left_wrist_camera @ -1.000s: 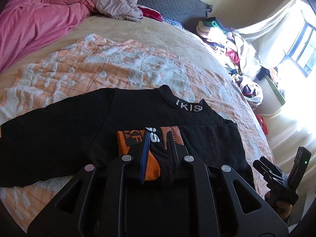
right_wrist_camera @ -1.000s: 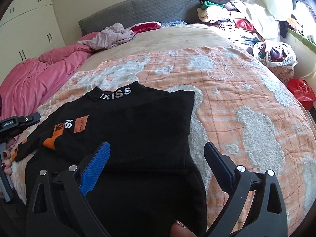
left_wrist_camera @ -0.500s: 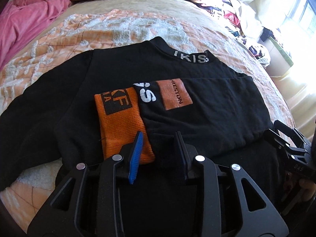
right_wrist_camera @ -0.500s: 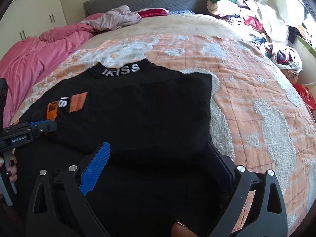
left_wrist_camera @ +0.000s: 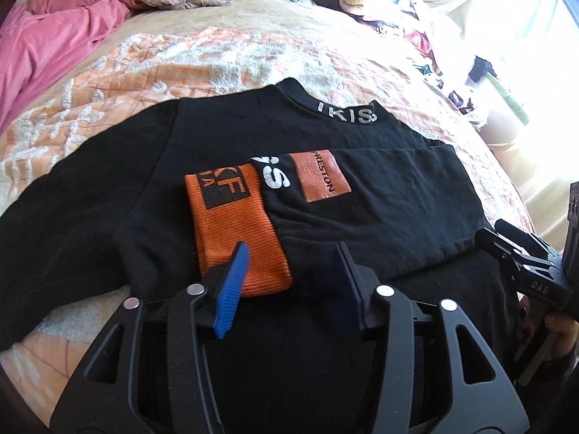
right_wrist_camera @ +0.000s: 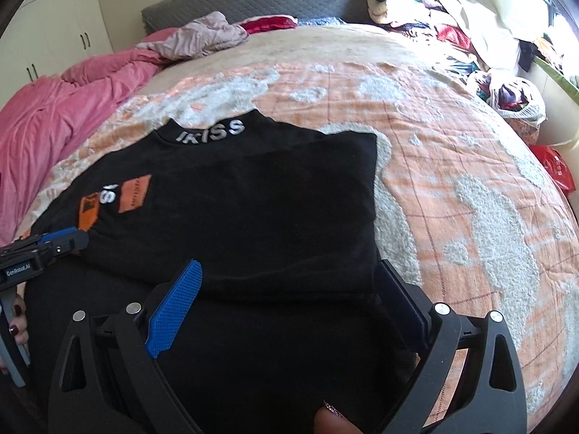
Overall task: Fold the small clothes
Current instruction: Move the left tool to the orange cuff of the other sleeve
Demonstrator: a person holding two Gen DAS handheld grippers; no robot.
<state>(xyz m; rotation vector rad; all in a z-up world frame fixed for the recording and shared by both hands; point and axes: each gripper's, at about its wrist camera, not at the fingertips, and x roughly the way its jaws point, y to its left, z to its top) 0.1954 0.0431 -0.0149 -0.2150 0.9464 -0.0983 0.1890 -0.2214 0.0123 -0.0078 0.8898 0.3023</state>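
The black sweatshirt [left_wrist_camera: 224, 166] lies flat on the bed's orange-and-white blanket [right_wrist_camera: 470, 166], collar away from the person and its long axis running from collar to hem toward both tools. One sleeve is already folded across the chest, and its orange cuff [left_wrist_camera: 239, 231] rests on the body just short of the left hand-held gripper [left_wrist_camera: 289, 285], whose jaws stand apart with nothing between them, right at the cuff's near end. The right hand-held gripper [right_wrist_camera: 289, 307] hovers wide open over the sweatshirt's near part, beside the folded edge, holding nothing. The other sleeve, spread out to the far side of the cuff, is likely next, and the left tool sits nearer to it. Beyond the collar lie a pink quilt [right_wrist_camera: 54, 115] and loose clothes [right_wrist_camera: 202, 34], well clear of the sweatshirt.
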